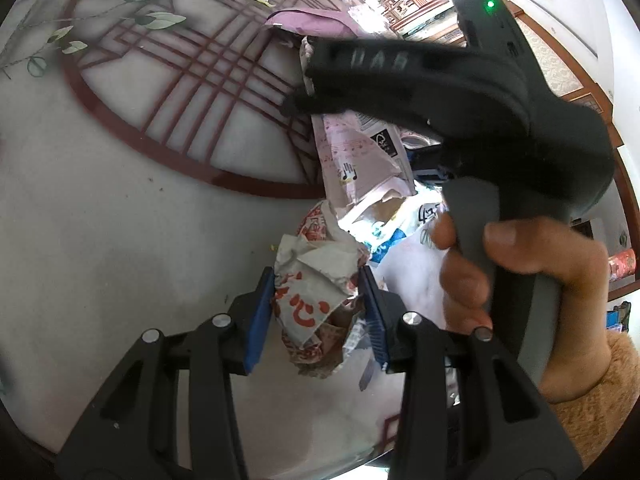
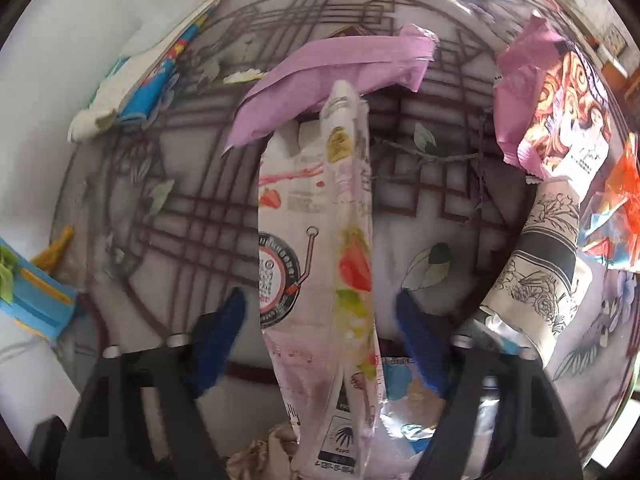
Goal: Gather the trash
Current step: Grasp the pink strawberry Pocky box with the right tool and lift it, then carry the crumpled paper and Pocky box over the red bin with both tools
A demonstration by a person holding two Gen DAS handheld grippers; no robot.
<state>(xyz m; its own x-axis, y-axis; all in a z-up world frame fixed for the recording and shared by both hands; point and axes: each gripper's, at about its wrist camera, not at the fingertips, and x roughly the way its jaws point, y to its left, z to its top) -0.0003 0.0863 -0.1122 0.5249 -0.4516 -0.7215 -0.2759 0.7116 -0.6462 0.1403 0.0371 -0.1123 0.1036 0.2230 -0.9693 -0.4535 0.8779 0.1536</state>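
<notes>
We see the left gripper [image 1: 318, 308] pinching a crumpled white-and-red paper wrapper [image 1: 316, 300] between its blue pads, just above the table [image 1: 120, 240]. Beyond it a flattened pink carton [image 1: 356, 160] stands up from a heap of other litter. Our right gripper [image 2: 320, 344] straddles that strawberry-printed carton [image 2: 320, 240]; its blurred pads seem to stand clear of the sides. A hand [image 1: 520, 280] grips the right tool. Pink wrappers [image 2: 336, 80] lie on the table beyond.
</notes>
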